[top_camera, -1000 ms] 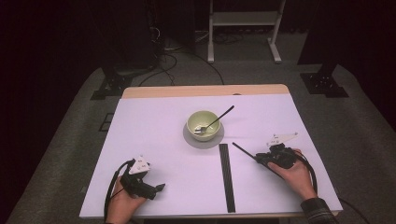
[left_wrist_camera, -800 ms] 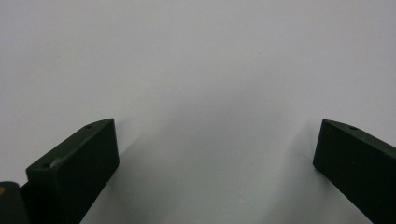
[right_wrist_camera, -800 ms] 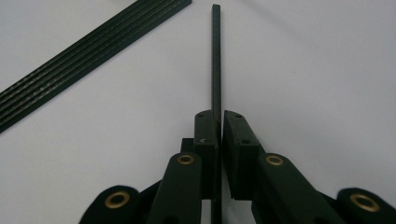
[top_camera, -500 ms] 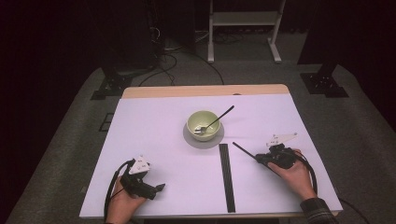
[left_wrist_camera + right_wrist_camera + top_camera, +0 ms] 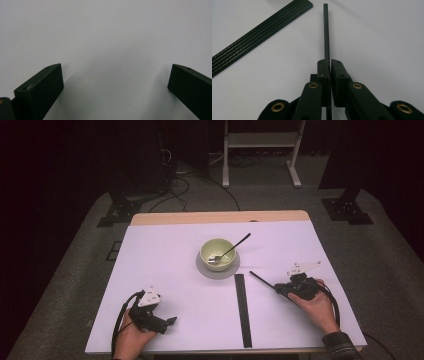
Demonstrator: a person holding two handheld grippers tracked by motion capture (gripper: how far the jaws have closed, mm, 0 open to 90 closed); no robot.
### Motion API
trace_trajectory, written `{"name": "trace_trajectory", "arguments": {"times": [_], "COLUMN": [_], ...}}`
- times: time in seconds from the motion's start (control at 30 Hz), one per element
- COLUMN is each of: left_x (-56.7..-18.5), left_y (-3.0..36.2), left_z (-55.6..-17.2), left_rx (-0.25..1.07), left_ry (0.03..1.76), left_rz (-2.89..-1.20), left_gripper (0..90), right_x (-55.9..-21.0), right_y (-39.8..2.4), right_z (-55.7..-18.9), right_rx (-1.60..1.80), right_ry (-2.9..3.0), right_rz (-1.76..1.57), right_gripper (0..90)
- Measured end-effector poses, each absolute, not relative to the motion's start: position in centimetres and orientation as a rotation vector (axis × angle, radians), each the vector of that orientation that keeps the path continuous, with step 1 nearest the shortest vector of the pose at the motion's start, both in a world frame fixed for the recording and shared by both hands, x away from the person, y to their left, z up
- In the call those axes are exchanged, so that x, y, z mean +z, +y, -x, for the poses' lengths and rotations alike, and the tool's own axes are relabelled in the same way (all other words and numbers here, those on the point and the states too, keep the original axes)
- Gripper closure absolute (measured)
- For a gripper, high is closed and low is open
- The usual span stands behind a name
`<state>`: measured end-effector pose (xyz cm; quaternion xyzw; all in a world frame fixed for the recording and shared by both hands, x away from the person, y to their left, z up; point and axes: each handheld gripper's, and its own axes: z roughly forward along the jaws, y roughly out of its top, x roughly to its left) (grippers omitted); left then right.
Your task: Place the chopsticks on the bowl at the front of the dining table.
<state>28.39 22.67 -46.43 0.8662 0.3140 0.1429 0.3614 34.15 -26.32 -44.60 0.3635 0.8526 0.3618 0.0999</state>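
Here my right claw is clamped on a thin black strip, which juts out over the white desk toward the black strip bundle. My left claw stands apart, holding nothing.

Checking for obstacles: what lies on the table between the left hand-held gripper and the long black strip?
Nothing: in the high view, the white table is bare between the left hand-held gripper and the black strip.
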Motion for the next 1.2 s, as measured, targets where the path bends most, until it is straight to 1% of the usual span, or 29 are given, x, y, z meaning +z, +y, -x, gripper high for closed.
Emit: {"name": "trace_trajectory", "arguments": {"times": [0.53,1.2], "left_x": [-46.4,-46.4], "left_y": [22.7,22.7], "left_z": [-28.4,-28.4], "left_rx": [0.368,0.368], "left_ry": [0.809,0.808], "left_rz": [-2.232,-2.232], "left_gripper": [0.0,0.0], "right_x": [-43.3,-40.4], "right_y": [-26.3,-25.7], "right_z": [-33.9,-33.9], "right_rx": [1.132,1.214], "right_ry": [2.509,2.455], "right_rz": [-1.083,-1.059], "right_gripper": [85.5,85.5]}}
